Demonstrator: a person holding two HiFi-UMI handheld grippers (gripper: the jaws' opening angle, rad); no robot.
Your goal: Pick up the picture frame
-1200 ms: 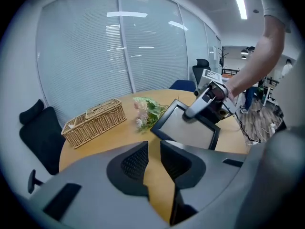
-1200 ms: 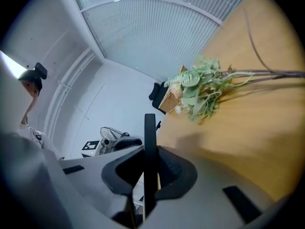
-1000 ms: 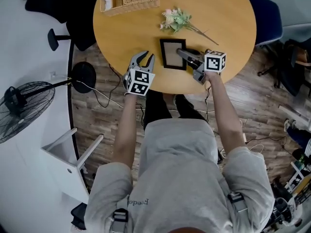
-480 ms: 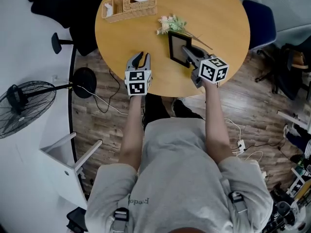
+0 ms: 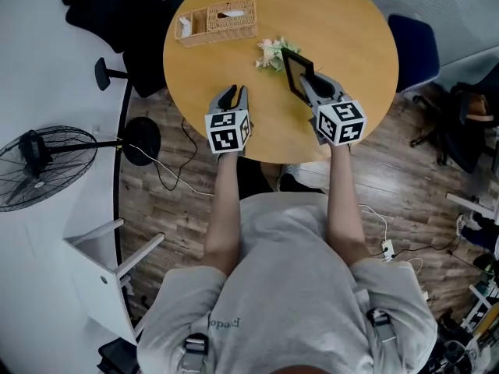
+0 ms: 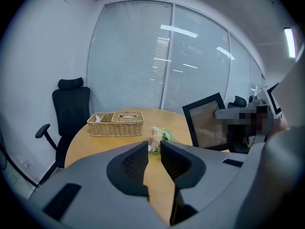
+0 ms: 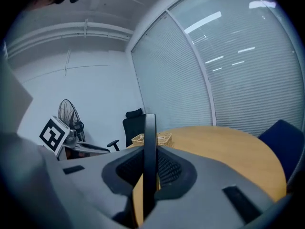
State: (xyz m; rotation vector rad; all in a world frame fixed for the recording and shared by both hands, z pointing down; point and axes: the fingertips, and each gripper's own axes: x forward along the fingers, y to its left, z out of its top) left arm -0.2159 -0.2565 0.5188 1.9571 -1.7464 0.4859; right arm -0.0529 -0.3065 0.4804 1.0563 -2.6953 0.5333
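The black picture frame [image 5: 295,72] hangs tilted above the round wooden table [image 5: 355,37], lifted clear of its top. My right gripper [image 5: 311,83] is shut on the frame's near edge. In the right gripper view the frame [image 7: 149,142] stands edge-on between the pads of my right gripper [image 7: 150,171]. My left gripper [image 5: 232,97] hovers over the table's near edge, to the left of the frame. Its jaws stand a little apart with nothing between them. In the left gripper view the frame [image 6: 206,124] shows to the right of my left gripper [image 6: 153,150].
A wicker basket [image 5: 217,19] sits at the table's far left, and a small bunch of flowers [image 5: 272,52] lies just beyond the frame. A black office chair [image 5: 117,22], a blue chair [image 5: 413,41] and a floor fan [image 5: 39,166] surround the table.
Both grippers have risen. The right one has lifted the frame off the table and rolled it from flat to steeply tilted. The left gripper has also rolled.
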